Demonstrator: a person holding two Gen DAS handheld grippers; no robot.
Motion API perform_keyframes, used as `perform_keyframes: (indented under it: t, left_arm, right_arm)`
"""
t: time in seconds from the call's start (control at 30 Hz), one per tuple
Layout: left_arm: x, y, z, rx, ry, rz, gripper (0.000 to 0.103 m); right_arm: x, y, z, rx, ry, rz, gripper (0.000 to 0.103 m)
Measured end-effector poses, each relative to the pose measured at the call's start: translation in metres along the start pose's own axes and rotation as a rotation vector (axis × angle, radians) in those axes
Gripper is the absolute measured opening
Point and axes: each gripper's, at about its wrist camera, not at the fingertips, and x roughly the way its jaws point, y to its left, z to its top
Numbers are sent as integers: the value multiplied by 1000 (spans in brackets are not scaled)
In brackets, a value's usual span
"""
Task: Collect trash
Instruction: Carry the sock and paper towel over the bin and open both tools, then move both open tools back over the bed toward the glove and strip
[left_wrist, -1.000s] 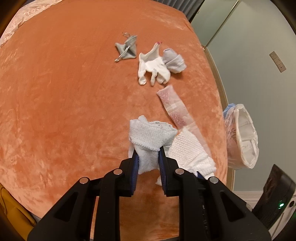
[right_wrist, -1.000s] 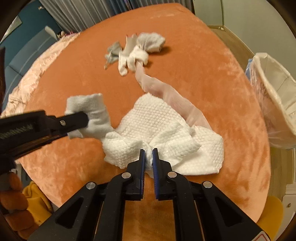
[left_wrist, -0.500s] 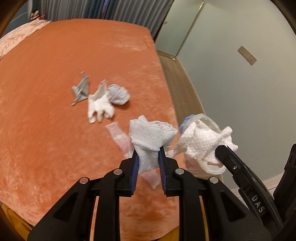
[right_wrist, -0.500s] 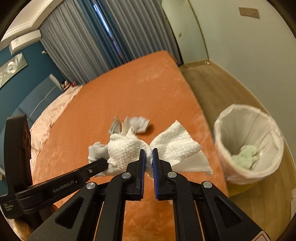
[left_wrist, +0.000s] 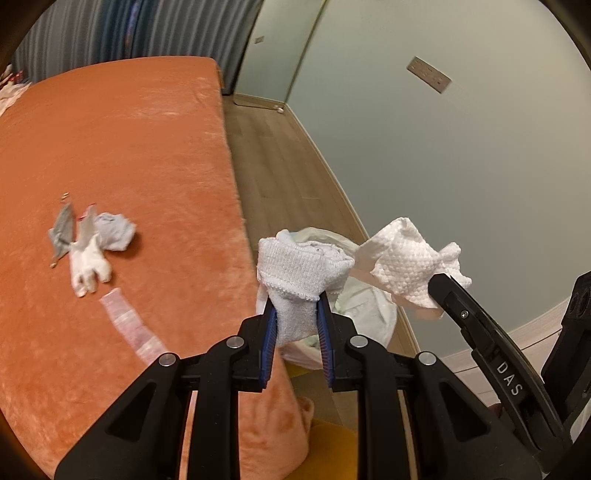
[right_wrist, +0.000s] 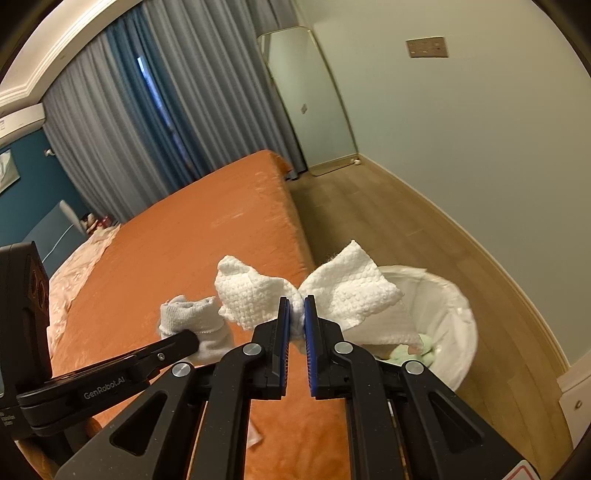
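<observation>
Pointing upward, tool-pinched sock (left_wrist: 295, 280), seemingly upright.

Two grippers – left (left_wrist: 294, 310), right (right_wrist: 294, 314) – one bin (right_wrist: 456, 314), one bed (left_wrist: 129, 147)

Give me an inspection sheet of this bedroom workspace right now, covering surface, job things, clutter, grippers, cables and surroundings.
Surface: orange bedspread, plush, bin side edge in view.
Job's things: grey sock and white paper towel both lifted off the bed; lined trash bin on the floor beside the bed, something pale green inside.
Clutter: white glove, crumpled pale cloth, grey scrap and clear plastic wrapper lie on the bedspread.
Grippers: left gripper shut on the sock; right gripper shut on the paper towel, near the bin.
Cables: nothing seen.
Surroundings: grey curtains, wood floor, wall switch plate.
</observation>
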Motion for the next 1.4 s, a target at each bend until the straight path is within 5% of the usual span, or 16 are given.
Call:
perform_keyframes:
  t: [0.5,0.57,0.63,0.87,1.4]
  left_arm:
    - [81,-70,16,105,79,-31,23]
    - [85,-73,18,117,73,-12,47]
    - [85,-73,20,115,53,15,55]
    - [84,-56,23,92,48,63,61]
    - [38,-3,15,18,5,125,61]
  right_arm:
    - [30,-77,14,87,25,-88,8]
    - [34,-80,15,91,28,-90,8]
    - [40,-80,18,91,36,-87,9]
    - [49,-66,18,78,35,-106,37]
    - [42,-20,9,1,51,-82,54]
